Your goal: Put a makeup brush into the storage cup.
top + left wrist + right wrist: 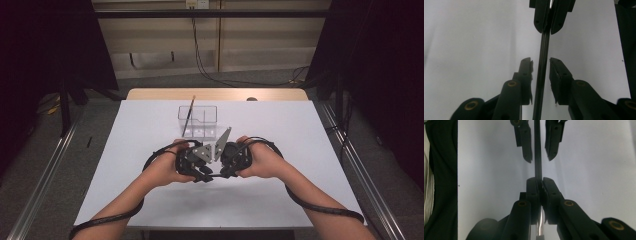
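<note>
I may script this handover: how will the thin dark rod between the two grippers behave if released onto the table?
The rod looks straight and unbent, so probably stiff. It is slim and seemingly round, so it may roll. The right gripper clamps it alone.

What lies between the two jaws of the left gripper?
In the left gripper view, a thin dark rod passes between the left gripper jaws, with gaps on both sides. The right gripper clamps it farther along.
</note>
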Tool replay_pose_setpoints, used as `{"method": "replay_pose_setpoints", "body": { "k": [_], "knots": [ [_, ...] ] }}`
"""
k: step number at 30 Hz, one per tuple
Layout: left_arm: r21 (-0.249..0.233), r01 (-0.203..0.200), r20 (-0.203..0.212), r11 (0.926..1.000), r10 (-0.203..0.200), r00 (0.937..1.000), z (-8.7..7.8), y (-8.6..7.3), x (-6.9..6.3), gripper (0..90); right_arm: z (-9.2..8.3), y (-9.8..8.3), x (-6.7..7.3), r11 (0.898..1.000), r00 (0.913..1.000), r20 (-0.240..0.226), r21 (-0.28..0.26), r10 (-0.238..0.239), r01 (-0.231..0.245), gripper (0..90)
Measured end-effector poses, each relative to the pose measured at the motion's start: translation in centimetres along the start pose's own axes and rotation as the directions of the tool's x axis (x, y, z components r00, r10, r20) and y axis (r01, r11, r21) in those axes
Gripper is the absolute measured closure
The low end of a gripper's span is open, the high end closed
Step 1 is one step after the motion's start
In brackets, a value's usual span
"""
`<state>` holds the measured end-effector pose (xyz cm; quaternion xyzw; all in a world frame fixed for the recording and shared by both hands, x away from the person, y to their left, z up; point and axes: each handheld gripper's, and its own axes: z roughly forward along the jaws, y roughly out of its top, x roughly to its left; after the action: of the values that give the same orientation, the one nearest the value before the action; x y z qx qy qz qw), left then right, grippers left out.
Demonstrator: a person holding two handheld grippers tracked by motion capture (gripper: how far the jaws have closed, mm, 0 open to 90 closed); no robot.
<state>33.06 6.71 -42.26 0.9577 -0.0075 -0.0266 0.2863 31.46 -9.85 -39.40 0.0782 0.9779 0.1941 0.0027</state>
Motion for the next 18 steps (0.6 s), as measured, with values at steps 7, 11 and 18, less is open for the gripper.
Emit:
{"method": "replay_pose_setpoints", "body": {
  "k": [7, 11, 18],
  "knots": [
    [0.005, 0.018, 0.009, 0.9998, -0.018, 0.9998, 0.2, -0.1, -0.1, 83.9, -0.1, 0.0, -0.1, 0.999, 0.9999, 0.014, -0.036, 0.001, 0.000, 83.0],
    [0.009, 0.034, 0.007, 0.9994, -0.034, 0.9994, 0.0, -0.3, -0.2, 84.1, -0.3, -0.5, -0.5, 0.995, 1.0000, 0.004, -0.102, 0.007, -0.007, 80.8],
    [0.002, 0.056, 0.003, 0.9984, -0.056, 0.9984, -0.4, -0.9, 0.1, 84.1, -0.4, -1.1, -0.6, 0.983, 0.9996, 0.001, -0.184, 0.027, -0.026, 67.8]
  ]
}}
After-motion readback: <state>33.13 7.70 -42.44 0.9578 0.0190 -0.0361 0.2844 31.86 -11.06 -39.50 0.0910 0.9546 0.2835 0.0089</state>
